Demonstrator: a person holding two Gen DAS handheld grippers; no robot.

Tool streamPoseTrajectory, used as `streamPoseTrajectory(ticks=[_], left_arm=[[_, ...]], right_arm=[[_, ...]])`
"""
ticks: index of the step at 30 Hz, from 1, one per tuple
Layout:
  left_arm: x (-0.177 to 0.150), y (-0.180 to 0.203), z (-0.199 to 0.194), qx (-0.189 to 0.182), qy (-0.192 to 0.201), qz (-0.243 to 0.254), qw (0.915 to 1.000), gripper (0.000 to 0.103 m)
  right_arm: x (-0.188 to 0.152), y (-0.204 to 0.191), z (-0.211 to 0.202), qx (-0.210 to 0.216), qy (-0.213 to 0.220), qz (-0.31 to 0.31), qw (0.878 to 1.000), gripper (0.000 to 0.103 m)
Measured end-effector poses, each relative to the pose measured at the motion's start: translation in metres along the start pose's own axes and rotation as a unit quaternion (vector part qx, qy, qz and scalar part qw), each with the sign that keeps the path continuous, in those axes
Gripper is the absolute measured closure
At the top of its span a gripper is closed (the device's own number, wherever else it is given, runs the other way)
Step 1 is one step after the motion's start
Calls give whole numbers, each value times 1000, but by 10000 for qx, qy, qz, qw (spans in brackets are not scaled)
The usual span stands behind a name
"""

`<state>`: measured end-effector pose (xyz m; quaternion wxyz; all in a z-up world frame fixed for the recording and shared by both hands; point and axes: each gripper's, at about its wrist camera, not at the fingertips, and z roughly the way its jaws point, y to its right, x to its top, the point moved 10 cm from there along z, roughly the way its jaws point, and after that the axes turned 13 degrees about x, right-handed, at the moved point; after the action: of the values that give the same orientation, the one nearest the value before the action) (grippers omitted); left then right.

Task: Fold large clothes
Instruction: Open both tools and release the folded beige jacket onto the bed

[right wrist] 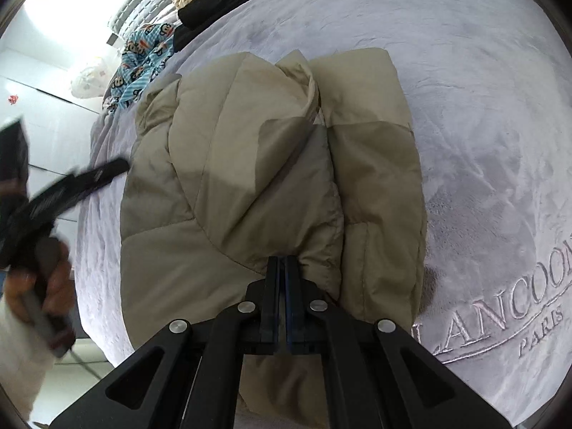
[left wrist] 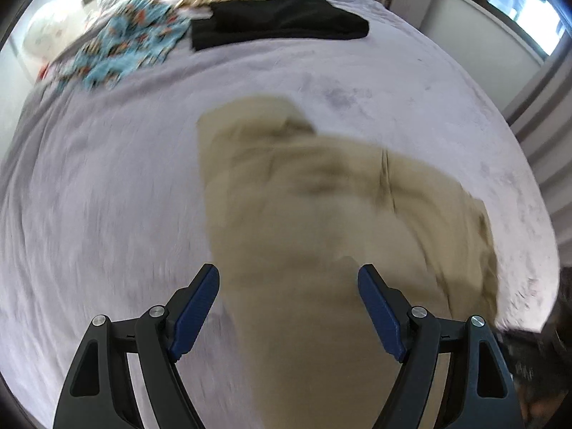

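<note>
Left tongs (left wrist: 289, 279) apart over beige puffer jacket (right wrist: 271, 164) on bed (right wrist: 482, 89); right tongs (right wrist: 282, 262) together, whether gripping fabric unclear.

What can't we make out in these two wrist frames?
- Left wrist view: the beige puffer jacket is motion-blurred, so its folds are unreadable.
- Right wrist view: the shut right gripper hides whether jacket fabric is pinched.
- Right wrist view: the left gripper is blurred at the left edge.
- Both views: the black garment is too distant to identify.
</note>
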<state>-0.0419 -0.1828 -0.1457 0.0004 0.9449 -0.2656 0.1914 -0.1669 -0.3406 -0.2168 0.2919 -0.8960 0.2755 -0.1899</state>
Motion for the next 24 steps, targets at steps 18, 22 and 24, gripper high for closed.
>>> streamPoseTrajectory(ticks=[18,22,24], left_arm=[[-92,-24,-1,-290,-429,-133,9986,12],[-95,-35,-4,-367,-545,-103,9978,12],[-97,-41,-7,-374,-480,-114,9981,12]], right_arm=[[-16,-29,-10,-815,325,-298,9957,99],[-25,-37,-28,-976,490,-155,9939,99],[-28,-37,-38,-1050,579,2,9928,97]])
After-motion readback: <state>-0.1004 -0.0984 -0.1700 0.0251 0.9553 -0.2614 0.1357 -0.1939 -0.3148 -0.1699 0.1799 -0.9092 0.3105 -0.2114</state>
